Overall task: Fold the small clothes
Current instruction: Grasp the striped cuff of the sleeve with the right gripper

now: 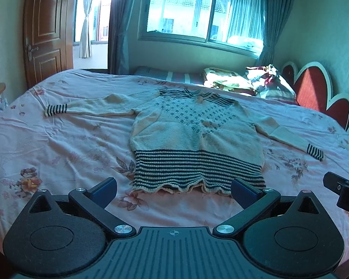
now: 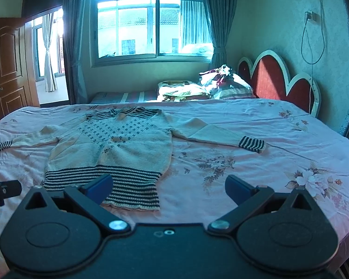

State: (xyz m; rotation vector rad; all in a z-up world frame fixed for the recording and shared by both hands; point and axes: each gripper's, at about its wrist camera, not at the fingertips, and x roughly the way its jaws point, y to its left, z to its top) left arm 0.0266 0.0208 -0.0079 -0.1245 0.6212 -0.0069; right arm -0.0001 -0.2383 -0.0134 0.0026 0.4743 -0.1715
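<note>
A small cream knitted sweater (image 1: 193, 127) with dark stripes at hem, collar and cuffs lies flat on the bed, sleeves spread out; it also shows in the right wrist view (image 2: 118, 141). My left gripper (image 1: 174, 191) is open and empty, hovering just before the striped hem. My right gripper (image 2: 168, 189) is open and empty, near the hem's right corner. The right gripper's edge shows at the right of the left wrist view (image 1: 342, 190).
The bed (image 1: 58, 144) has a pink floral sheet. Pillows and bundled bedding (image 1: 251, 81) lie at the far side under the window. A red scalloped headboard (image 2: 279, 81) stands at the right. A wooden door (image 1: 46, 34) is at the far left.
</note>
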